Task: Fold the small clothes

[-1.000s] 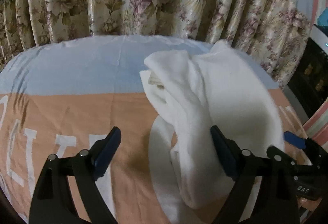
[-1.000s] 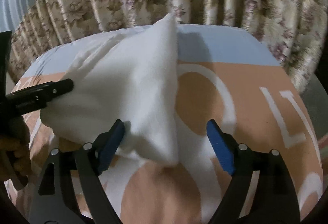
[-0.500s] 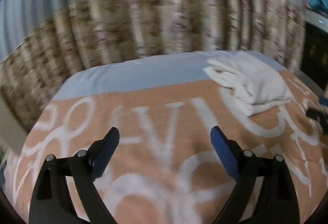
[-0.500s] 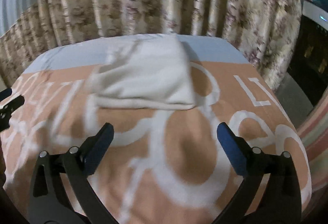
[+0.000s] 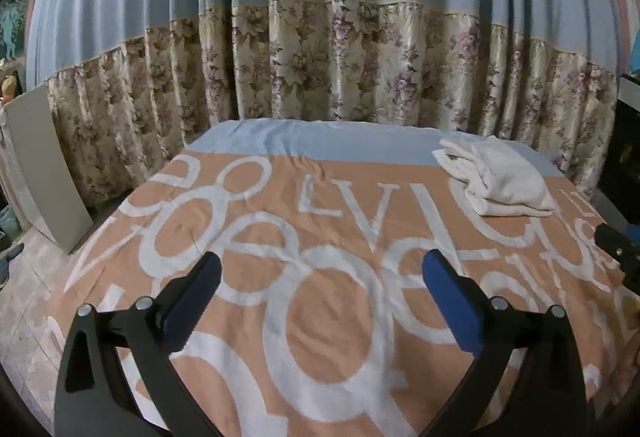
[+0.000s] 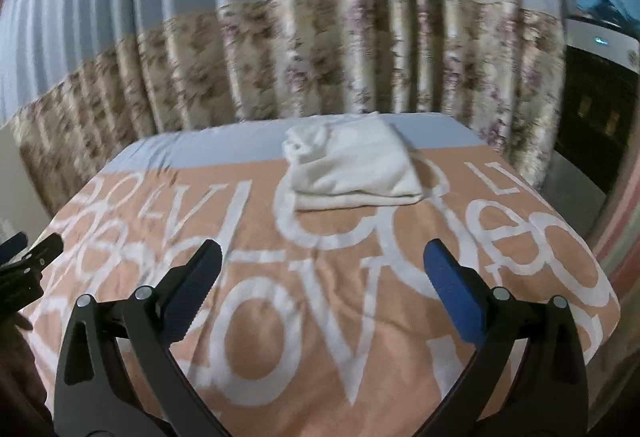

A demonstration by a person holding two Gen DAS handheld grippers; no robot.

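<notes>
A folded white garment (image 5: 498,179) lies at the far right of the bed, on the line where orange print meets the blue band; the right wrist view has the garment (image 6: 352,165) straight ahead. My left gripper (image 5: 322,279) hovers over the orange blanket well back from it, its jaws still opening, nothing between them. My right gripper (image 6: 322,277) is also held wide open and empty, short of the garment. Each gripper's tip shows at the edge of the other's view: the right gripper (image 5: 616,243) and the left gripper (image 6: 28,257).
The bed carries an orange blanket with large white letters (image 5: 340,221). Blue and floral curtains (image 5: 340,77) hang close behind it. A grey board (image 5: 44,165) leans at the left over tiled floor. Dark furniture (image 6: 596,109) stands at the right.
Both grippers let go of the white garment and pulled back from it. It now lies folded on the far part of the bed. Both pairs of jaws stand wider.
</notes>
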